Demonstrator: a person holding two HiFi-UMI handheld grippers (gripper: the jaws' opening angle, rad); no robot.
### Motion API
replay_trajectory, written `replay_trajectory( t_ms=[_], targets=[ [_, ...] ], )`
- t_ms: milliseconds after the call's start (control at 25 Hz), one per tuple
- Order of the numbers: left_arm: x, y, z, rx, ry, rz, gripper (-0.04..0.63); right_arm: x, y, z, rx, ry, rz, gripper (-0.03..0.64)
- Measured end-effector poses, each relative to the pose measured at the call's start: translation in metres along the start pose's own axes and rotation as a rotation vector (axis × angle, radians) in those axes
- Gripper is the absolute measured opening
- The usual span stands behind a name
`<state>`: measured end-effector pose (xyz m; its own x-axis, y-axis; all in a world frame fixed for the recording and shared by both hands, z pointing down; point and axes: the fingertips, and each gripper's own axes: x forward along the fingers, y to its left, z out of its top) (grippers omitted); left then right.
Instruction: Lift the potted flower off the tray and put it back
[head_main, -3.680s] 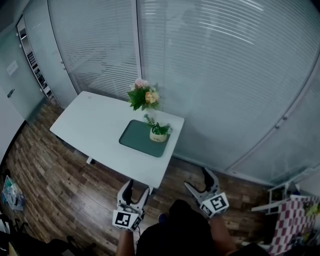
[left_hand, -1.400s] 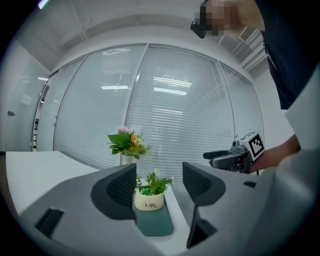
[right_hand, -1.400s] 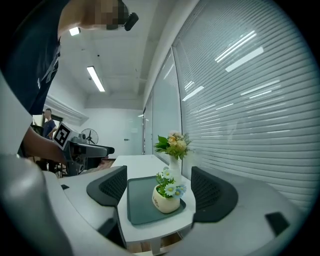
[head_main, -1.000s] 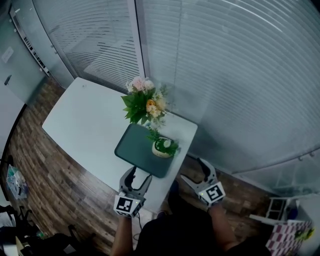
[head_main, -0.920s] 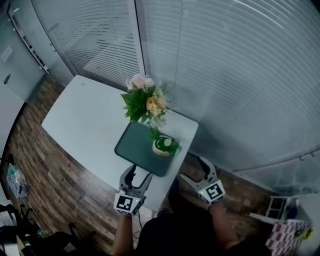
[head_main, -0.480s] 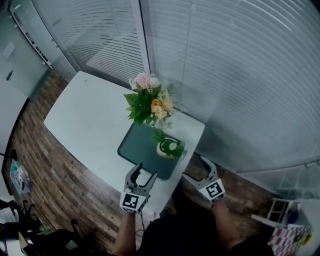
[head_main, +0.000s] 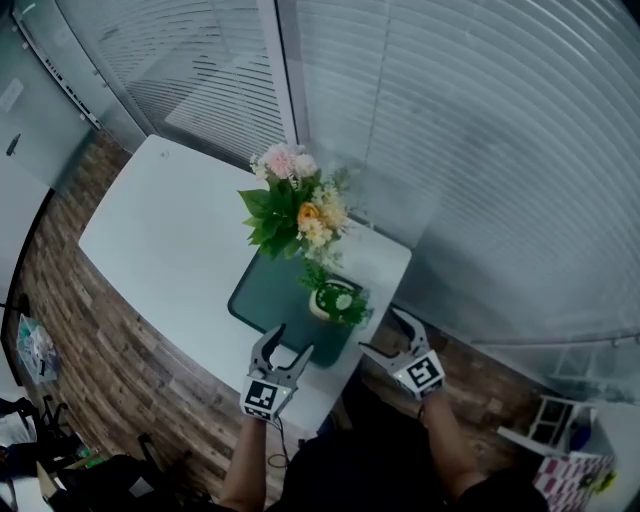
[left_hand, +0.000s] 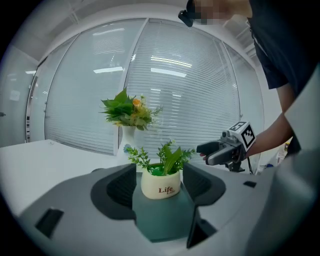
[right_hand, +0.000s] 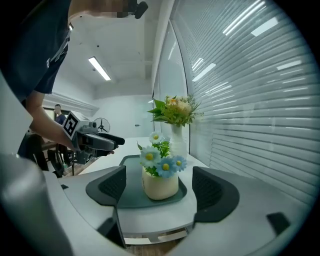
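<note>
Levelling at the potted flower (head_main: 335, 300) on the tray (head_main: 268, 296), left gripper (head_main: 288, 342) and right gripper (head_main: 383, 333) hover short of it, jaws wide apart, holding nothing.

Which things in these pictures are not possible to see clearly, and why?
1. The vase of the bouquet: in the head view, covered by its leaves.
2. The small print under "Life" on the pot: left gripper view, too small.
3. The sides of the tray: left gripper view, behind the jaws of the left tool.
</note>
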<state>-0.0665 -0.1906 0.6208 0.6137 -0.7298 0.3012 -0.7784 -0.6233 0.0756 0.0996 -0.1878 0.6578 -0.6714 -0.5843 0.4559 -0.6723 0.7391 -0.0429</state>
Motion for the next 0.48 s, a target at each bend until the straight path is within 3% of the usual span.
replay_trajectory(
  t_ms=[480],
  targets=[
    [0.043,0.01,-0.034,0.061,0.091,-0.095,0.27,0.04,-0.005,-0.027,-0.063,0.018,0.092,0.383]
  ],
)
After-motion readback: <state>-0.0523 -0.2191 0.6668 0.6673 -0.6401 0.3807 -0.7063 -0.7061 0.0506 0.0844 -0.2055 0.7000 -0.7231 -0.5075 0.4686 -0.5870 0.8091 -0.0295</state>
